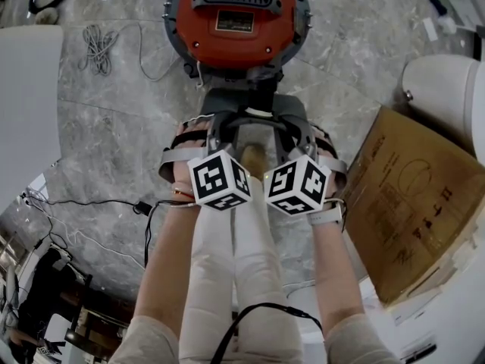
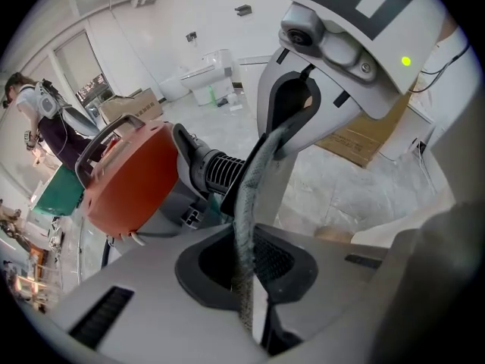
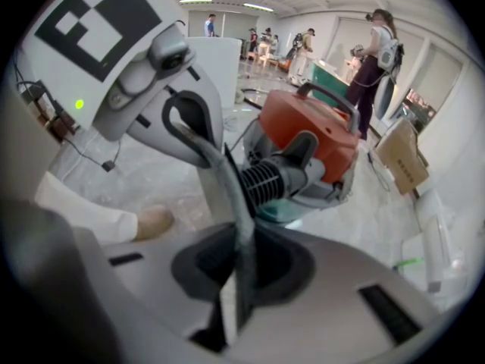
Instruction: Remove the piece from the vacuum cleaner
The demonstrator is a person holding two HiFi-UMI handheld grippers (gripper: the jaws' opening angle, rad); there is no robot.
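The orange vacuum cleaner point(image 1: 235, 17) is seen standing on the marble floor point(image 1: 98, 127), the black ribbed piece point(image 2: 220, 174) plugged into its front, and the left claw point(image 2: 250, 203) and right claw point(image 3: 236, 203) are held side by side close to it, each pressed nearly shut, though whether anything is pinched cannot be told.

The vacuum cleaner point(image 1: 236, 21) stands on the floor point(image 1: 106, 142) straight ahead of both pairs of jaws. Its ribbed hose cuff point(image 2: 223, 174) is on the near side, just beyond their tips. The left gripper point(image 2: 250, 196) and right gripper point(image 3: 241, 218) sit side by side, angled inward toward that cuff. A cardboard box point(image 1: 413, 203) lies right of the jaws. A coiled cable point(image 1: 98, 48) lies ahead and left, beside the vacuum cleaner. The person's legs point(image 1: 235, 279) stand behind and beneath the jaws.
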